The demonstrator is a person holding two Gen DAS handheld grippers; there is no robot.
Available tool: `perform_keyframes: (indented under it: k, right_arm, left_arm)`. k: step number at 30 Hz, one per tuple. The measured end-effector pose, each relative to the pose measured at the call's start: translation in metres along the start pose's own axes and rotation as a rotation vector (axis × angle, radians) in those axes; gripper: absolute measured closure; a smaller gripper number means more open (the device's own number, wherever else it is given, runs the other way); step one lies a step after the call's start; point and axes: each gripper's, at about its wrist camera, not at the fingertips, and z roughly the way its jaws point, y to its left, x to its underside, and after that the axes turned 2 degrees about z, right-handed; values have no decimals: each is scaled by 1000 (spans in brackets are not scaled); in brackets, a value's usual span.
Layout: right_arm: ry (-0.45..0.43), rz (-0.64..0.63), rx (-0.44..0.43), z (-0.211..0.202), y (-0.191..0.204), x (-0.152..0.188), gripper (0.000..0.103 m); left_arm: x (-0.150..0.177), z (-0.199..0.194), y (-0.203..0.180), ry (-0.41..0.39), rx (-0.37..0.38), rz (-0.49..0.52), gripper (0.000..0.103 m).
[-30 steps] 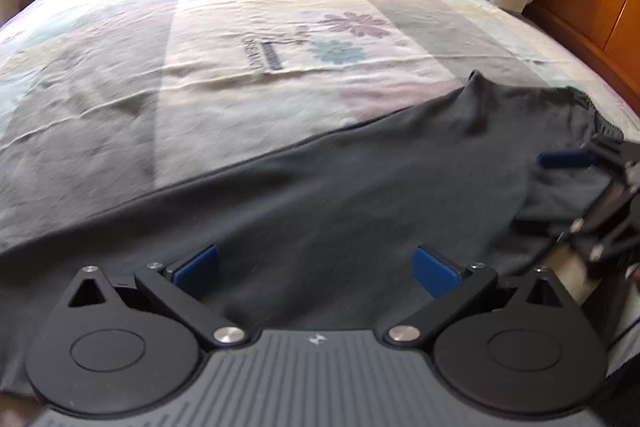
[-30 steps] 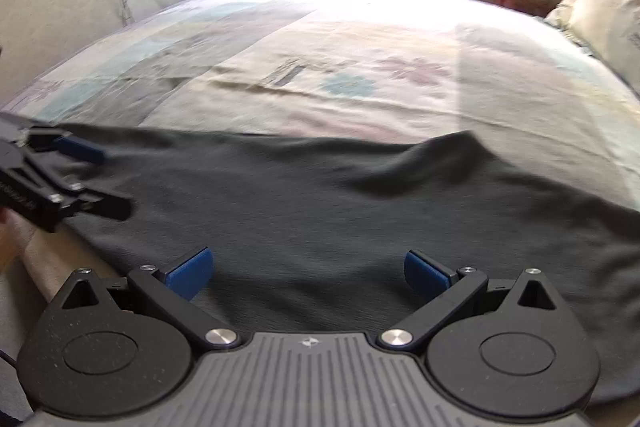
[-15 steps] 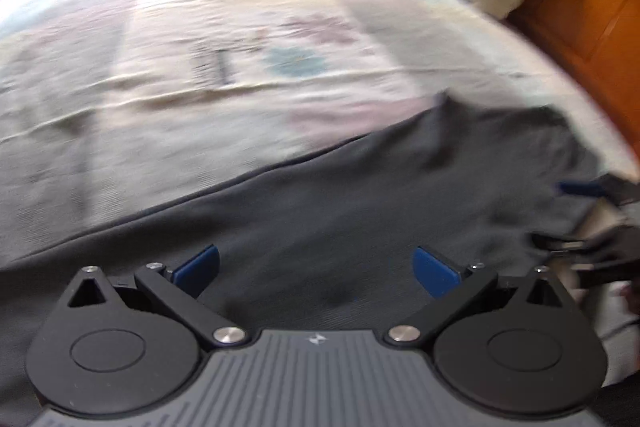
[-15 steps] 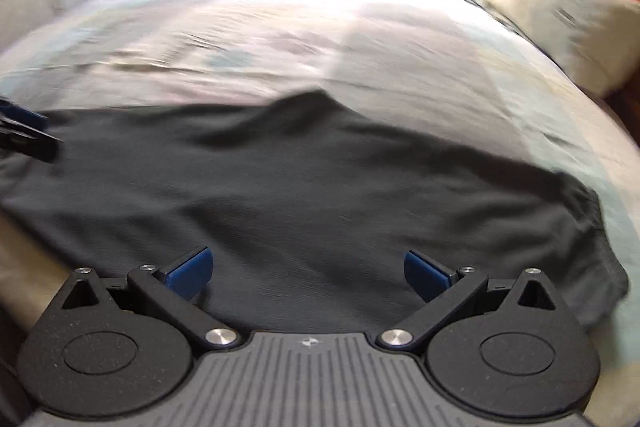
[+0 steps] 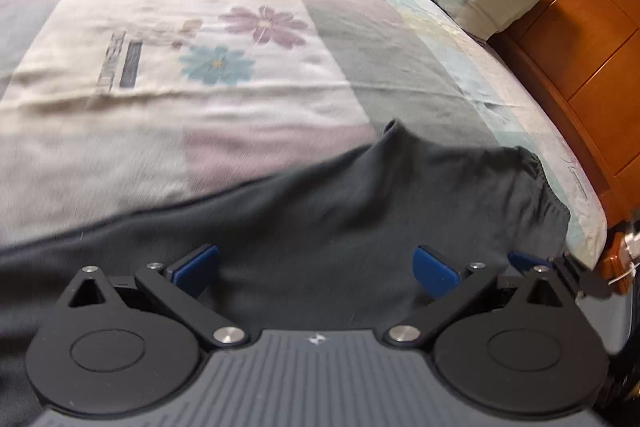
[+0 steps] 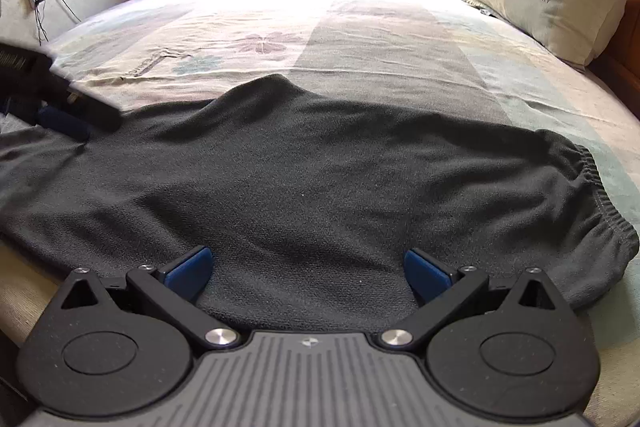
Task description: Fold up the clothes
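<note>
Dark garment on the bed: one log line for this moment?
dark garment: spread on bed | left gripper: open | right gripper: open

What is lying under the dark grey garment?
The dark grey garment lies on the patterned bedspread, which shows all around it. The covered part of the bedspread cannot be seen.

Two matching handheld grippers are showing, one in each wrist view. The left gripper (image 5: 316,267) and right gripper (image 6: 306,267) are each wearing a ribbed grey central housing bearing a small pale emblem, flanked by two round matte-black discs with triangular cut-outs above them. Black link arms are fastening to the housing with shiny silver screws, and each arm is ending in a bright blue finger pad (image 6: 188,269).
</note>
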Motion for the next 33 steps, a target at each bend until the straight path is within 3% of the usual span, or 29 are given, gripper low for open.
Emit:
perform_keyframes:
  k: [10, 17, 20, 22, 25, 30, 33]
  right_arm:
    - [-37, -27, -29, 3, -3, -2, 0]
    - [-56, -33, -47, 5, -7, -2, 0]
    - [-69, -33, -51, 5, -7, 0, 0]
    - [-71, -35, -44, 6, -7, 0, 0]
    - [-74, -36, -46, 6, -7, 1, 0]
    - [-74, -38, -47, 4, -8, 1, 0]
    - [-75, -36, -42, 5, -7, 1, 0]
  left_arm:
    - [-39, 74, -41, 19, 55, 108, 1]
    - [-68, 77, -40, -19, 75, 20, 1]
    - [-66, 66, -47, -26, 162, 6, 1]
    - [-59, 68, -56, 15, 209, 34, 1]
    - [-55, 89, -63, 63, 163, 86, 1]
    - [-80, 112, -59, 36, 78, 93, 1]
    - [-88, 101, -64, 13, 48, 109, 2]
